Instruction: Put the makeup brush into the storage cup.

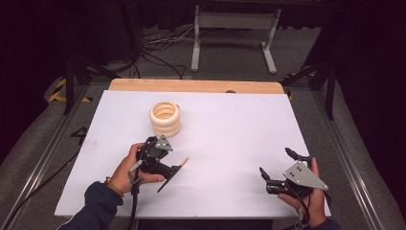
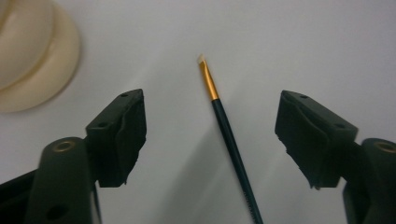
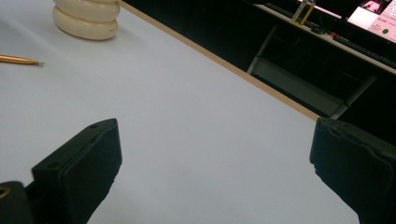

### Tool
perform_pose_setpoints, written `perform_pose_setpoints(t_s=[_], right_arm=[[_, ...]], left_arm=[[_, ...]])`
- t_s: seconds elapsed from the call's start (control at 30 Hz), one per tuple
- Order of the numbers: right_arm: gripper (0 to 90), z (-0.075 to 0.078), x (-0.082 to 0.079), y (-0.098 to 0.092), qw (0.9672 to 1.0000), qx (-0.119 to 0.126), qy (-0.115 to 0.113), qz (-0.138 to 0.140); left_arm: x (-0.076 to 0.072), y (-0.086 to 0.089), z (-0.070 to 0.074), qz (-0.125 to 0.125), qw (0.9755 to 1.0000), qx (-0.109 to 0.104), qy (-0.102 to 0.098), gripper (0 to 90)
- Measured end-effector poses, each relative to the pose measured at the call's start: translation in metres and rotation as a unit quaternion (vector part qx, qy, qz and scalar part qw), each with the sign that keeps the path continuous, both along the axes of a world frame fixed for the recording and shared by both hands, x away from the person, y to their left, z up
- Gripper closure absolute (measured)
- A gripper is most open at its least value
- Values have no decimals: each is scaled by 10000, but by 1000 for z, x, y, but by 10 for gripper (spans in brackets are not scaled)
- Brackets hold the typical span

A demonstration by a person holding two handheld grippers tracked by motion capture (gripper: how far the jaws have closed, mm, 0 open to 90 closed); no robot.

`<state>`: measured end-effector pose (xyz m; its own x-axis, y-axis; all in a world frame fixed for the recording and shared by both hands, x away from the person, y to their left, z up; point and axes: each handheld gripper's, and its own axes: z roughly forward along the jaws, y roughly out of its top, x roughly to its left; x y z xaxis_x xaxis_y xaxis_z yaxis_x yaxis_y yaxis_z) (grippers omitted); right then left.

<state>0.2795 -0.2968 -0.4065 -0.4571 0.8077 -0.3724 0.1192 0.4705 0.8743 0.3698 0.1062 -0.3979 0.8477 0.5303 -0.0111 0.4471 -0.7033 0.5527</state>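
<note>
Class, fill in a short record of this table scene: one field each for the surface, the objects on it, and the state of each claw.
Surface: white table with a wooden far edge
Holder: cream ringed pot, upright, far left of centre
Brush: thin paintbrush, dark handle, gold band, lying flat
Left claw: open, jaws either side of the brush, not touching it
Right claw: open, nothing between its jaws, over bare table

A lab: black curtains (image 1: 28, 38), floor cables (image 1: 158, 52), white table (image 1: 230, 129).
</note>
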Motion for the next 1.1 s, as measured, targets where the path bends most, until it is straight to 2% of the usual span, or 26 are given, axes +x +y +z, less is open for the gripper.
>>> perform_pose_setpoints(t_s=[0.07, 0.13, 0.2, 0.3, 0.5, 0.53, 0.63, 0.7, 0.9, 1.0, 1.1], right_arm=[[28, 0, 0, 0, 10000, -32, 19, -9], [28, -1, 1, 0, 10000, -55, 44, -15], [29, -2, 1, 0, 10000, -64, 70, -12], [28, -2, 2, 0, 9999, -128, 82, -27], [29, -4, 2, 3, 9995, -295, 139, 0], [29, -4, 2, 3, 9995, -295, 139, 0], [30, -5, 3, 4, 9991, -377, 167, 8], [30, -5, 3, 4, 9991, -378, 174, 8], [32, -5, 3, 4, 9991, -383, 198, 2], [32, -6, 3, 5, 9989, -424, 217, 23], [37, -7, 4, 6, 9985, -470, 279, 46]], left_arm=[[3, -6, -2, -19, 9998, 178, 133, 302], [4, -8, -3, -35, 9995, 237, 192, 327], [10, -15, -7, 14, 9983, 419, 394, 343], [15, -21, -10, -5, 9971, 533, 535, 390], [24, -30, -21, -135, 9918, 833, 963, 551], [24, -30, -21, -135, 9918, 833, 963, 572], [25, -34, -25, -192, 9892, 969, 1086, 591], [25, -37, -29, -226, 9877, 1107, 1083, 603], [25, -42, -28, -220, 9860, 1327, 982, 647], [26, -42, -28, -253, 9852, 1387, 978, 691], [29, -41, -27, -330, 9846, 1447, 922, 780]])
